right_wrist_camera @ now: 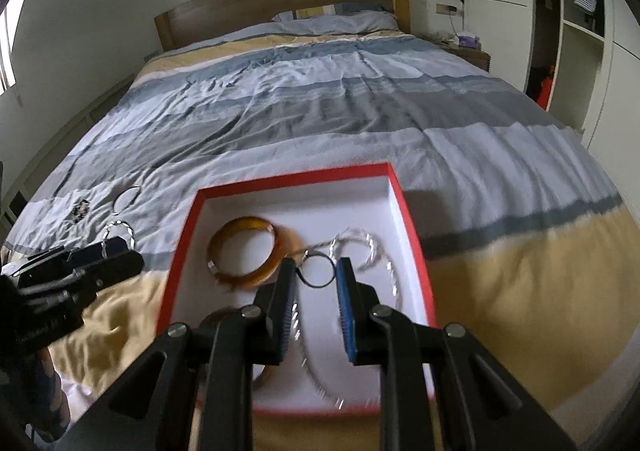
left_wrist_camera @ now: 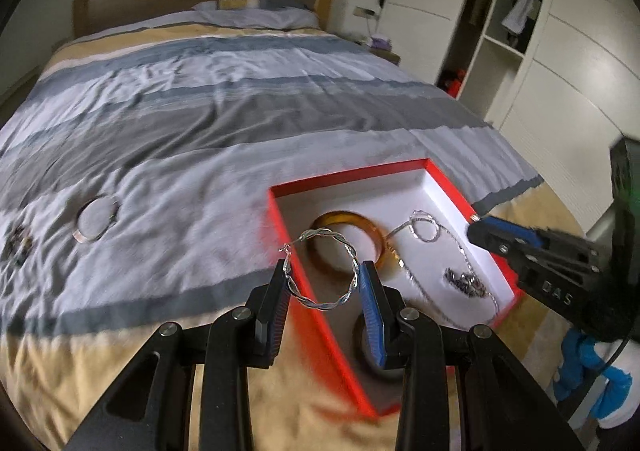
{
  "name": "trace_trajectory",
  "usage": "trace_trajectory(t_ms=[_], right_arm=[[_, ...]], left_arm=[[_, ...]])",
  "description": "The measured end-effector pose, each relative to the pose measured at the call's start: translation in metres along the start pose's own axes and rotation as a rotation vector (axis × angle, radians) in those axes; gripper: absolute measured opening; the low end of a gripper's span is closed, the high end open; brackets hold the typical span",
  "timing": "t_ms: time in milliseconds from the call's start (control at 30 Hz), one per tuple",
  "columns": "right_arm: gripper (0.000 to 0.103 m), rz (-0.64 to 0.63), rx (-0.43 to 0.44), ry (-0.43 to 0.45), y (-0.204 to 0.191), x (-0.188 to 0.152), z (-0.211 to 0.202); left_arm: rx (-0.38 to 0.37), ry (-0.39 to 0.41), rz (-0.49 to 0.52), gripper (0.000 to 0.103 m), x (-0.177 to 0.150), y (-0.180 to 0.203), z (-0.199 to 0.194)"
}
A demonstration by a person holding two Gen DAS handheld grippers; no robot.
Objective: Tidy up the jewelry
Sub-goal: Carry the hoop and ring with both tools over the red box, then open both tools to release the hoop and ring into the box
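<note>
Over the near-left rim of the red box (left_wrist_camera: 430,165), the left gripper (left_wrist_camera: 324,291) has its fingers closed on a twisted silver hoop (left_wrist_camera: 320,271), not yet dropped in. Inside the box lie an amber bangle (right_wrist_camera: 244,251), a second twisted hoop (right_wrist_camera: 360,247), a silver chain (left_wrist_camera: 464,251) and a dark trinket (left_wrist_camera: 464,279). The right gripper (right_wrist_camera: 316,279) hovers above them, fingers open around a thin dark ring (right_wrist_camera: 318,271). Left of the box, a silver bangle (left_wrist_camera: 96,223) and a dark cluster (left_wrist_camera: 16,243) wait on the bed (left_wrist_camera: 200,111).

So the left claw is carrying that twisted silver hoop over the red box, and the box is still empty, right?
Not empty. The left wrist view shows the red box already holding an amber bangle and a silver chain. The left claw does grip the twisted silver hoop over its edge.
</note>
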State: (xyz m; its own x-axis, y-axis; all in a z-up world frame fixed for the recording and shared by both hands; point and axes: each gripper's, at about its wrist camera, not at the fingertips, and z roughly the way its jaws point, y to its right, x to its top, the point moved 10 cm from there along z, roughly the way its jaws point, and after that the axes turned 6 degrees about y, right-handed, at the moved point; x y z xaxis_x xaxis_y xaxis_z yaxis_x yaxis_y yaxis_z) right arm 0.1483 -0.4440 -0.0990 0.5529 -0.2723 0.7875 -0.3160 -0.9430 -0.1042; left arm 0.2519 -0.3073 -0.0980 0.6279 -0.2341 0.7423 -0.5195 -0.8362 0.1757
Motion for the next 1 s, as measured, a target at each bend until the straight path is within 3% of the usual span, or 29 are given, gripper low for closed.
trace_trajectory(t_ms=[433,733,1000], right_arm=[[0.019,-0.002,-0.035,-0.121,0.021,0.017,0.091],[0.020,-0.048,-0.094,-0.200,0.025,0.007,0.112],[0.025,-0.060,-0.083,-0.210,0.022,0.006,0.110]], left_arm=[[0.062,-0.058,0.098,0.034,0.009,0.004,0.085],[0.100,-0.048,0.135,0.034,0.003,0.003,0.096],[0.111,-0.029,0.138,0.036,0.004,0.004,0.095]])
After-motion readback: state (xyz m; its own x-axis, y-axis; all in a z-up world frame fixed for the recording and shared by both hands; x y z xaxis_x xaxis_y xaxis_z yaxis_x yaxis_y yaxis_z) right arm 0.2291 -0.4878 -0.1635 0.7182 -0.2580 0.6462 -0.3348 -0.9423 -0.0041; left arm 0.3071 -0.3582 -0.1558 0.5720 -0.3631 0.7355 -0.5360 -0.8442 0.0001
